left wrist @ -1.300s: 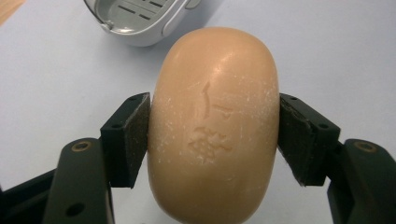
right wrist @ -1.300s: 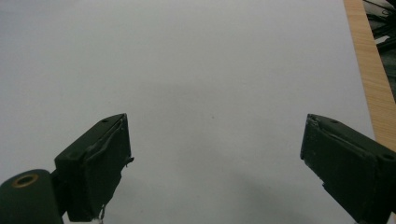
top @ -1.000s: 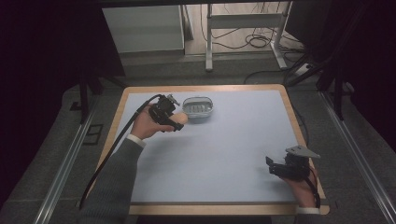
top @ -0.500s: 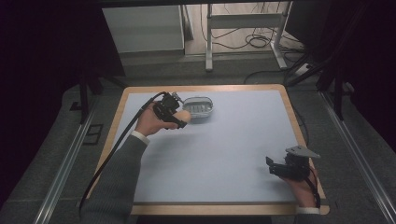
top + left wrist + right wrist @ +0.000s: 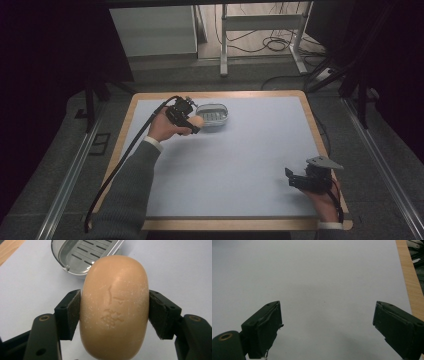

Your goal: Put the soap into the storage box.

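Observation:
An oval tan bar of soap with a stamped mark is pinched between the black pads of my left gripper, which is shut on it. In the high view that gripper hangs just left of a metal soap dish with a slotted tray, at the far left of the table; the soap pokes out toward the dish. My right gripper rests near the table's front right corner, its jaws open wide over bare mat with nothing between them.
A pale blue mat covers the wooden table. A black cable trails from the left gripper over the left edge. Beyond the table stand a cabinet and a metal frame with floor cables.
My left gripper has carried the soap a little to the right and slightly down, closer to the dish. The right gripper has stayed put.

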Demonstrator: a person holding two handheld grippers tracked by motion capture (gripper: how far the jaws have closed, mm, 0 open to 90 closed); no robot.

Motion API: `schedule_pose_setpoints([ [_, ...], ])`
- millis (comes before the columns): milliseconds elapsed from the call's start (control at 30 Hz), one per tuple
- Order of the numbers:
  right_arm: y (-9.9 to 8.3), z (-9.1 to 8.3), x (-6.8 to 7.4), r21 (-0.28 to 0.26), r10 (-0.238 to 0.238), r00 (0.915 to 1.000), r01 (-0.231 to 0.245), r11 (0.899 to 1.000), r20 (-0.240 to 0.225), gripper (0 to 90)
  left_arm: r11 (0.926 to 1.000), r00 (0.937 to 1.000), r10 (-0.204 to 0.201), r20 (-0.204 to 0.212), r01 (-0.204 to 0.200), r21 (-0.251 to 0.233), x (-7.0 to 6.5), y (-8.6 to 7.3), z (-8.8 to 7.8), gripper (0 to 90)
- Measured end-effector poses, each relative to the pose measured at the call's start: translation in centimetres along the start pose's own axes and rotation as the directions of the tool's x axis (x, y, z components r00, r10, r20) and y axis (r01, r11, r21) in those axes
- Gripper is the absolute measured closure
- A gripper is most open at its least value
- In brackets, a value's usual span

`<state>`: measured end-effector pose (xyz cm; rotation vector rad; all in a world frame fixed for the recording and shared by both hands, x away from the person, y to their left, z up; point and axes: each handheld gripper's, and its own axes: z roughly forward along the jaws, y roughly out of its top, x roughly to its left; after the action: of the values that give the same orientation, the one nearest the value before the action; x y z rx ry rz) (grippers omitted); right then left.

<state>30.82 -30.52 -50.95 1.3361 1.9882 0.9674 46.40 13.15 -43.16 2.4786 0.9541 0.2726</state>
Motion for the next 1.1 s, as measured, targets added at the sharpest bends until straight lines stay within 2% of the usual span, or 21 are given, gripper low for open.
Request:
schedule_pose_setpoints([
  [100,0.0,0.0,0.0,0.001,0.001,1.0,-0.001,1.0,0.0,8.4,1.0,1.0,-0.004,0.003,0.004,0.0,0.2,0.2,0.2,32.3],
  [167,0.0,0.1,0.0,0.003,-0.001,1.0,0.001,1.0,0.0,8.4,0.9999,1.0,0.007,0.0,-0.007,0.007,0.3,0.4,0.2,32.3],
  [300,0.0,0.1,0.0,0.004,-0.001,1.0,0.001,1.0,-0.002,8.4,0.9999,0.9999,-0.005,0.014,0.005,-0.011,0.4,0.9,0.3,32.3],
  [433,0.0,0.1,0.0,0.004,-0.002,1.0,0.002,1.0,-0.002,8.4,0.9998,0.9999,0.0,0.014,0.001,-0.018,0.4,1.5,0.4,32.3],
  [467,0.0,0.1,0.0,0.004,-0.001,1.0,0.001,1.0,-0.002,8.4,0.9999,0.9999,0.01,0.013,-0.01,-0.009,0.4,1.7,0.4,32.3],
  [733,0.0,0.1,-0.2,0.002,0.0,1.0,0.0,1.0,-0.002,8.4,0.9998,0.9998,0.015,0.015,-0.015,-0.011,0.4,2.8,0.8,32.4],
  [833,0.0,0.0,-0.1,-0.001,-0.001,1.0,0.001,1.0,-0.004,8.4,0.9997,0.9994,0.019,0.028,-0.018,-0.014,0.4,3.2,1.2,32.4],
  [900,0.0,0.0,-0.1,-0.001,0.001,1.0,-0.001,1.0,-0.004,8.4,0.9996,0.9994,0.028,0.022,-0.028,0.003,0.5,3.3,1.4,32.4],
  [1100,0.0,0.0,-0.2,-0.001,0.0,1.0,0.0,1.0,-0.005,8.4,0.9998,0.9994,0.02,0.029,-0.02,-0.002,0.7,3.9,1.7,32.4],
])
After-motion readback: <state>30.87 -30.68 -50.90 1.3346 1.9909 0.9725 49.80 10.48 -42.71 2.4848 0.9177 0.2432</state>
